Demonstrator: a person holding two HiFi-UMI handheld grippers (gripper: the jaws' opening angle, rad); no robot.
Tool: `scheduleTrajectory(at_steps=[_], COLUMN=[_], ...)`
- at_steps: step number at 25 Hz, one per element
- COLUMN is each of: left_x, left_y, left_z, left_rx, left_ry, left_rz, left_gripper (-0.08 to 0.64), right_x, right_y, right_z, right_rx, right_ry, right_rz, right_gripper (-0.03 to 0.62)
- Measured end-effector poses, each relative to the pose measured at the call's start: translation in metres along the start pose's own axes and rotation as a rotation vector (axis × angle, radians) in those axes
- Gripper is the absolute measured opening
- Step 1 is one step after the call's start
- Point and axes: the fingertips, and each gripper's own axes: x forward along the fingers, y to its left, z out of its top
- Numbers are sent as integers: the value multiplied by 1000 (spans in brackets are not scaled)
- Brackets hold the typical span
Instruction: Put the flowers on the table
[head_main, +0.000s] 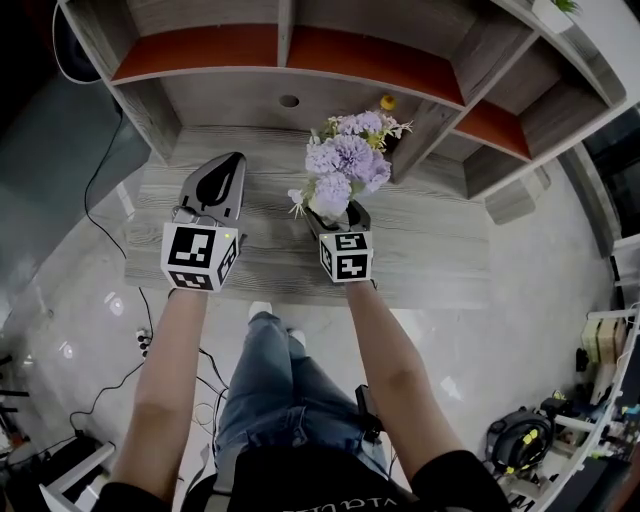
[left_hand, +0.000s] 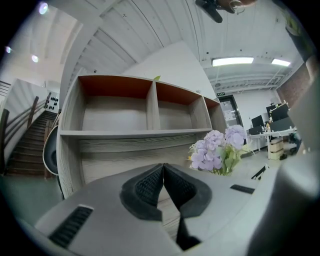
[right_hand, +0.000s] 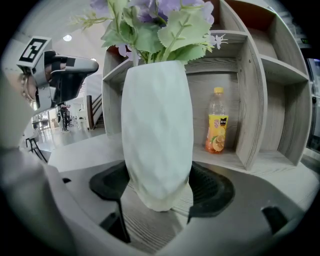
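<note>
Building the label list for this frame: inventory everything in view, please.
vase: 1, white, between the right gripper's jaws
flowers: 1 bunch, lilac with green leaves, in the vase
bottle: 1, orange drink, yellow cap, shelf compartment behind the vase
table: 1, grey wood grain, under both grippers
shelf unit: 1, grey wood with orange-red panels, at the table's back
left gripper: 1, grey, jaws together, empty, left of the vase
right gripper: 1, grey, closed on the vase
forearms: 2, bare, behind the grippers
</note>
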Motion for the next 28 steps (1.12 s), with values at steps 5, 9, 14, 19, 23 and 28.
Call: scheduleTrajectory(at_steps=[5,9,14,19,23,28], left_x=[0,1,3,5,6,8], left_y=[0,-2,-4,-8,-8,-5], left_z=[0,1,2,4,6,7], left_rx=[7,9,6,10,15,17], left_ry=[9,11,12,8,8,8], left_rz=[-10,-17,-24,-35,-42,-42], left_gripper=[12,12,12,12,12,12], right_x=[-1,-3,-3,-1,-1,-2], right_y=[0,0,2,2,2,0], right_z=[0,0,0,0,-2,-3], right_rx=[3,2,-12,-20,-1,22], right_ry=[-5,-2,15,35,31,31], right_rz=[3,2,24,33,36,42], right_gripper=[376,376,376,376,376,378])
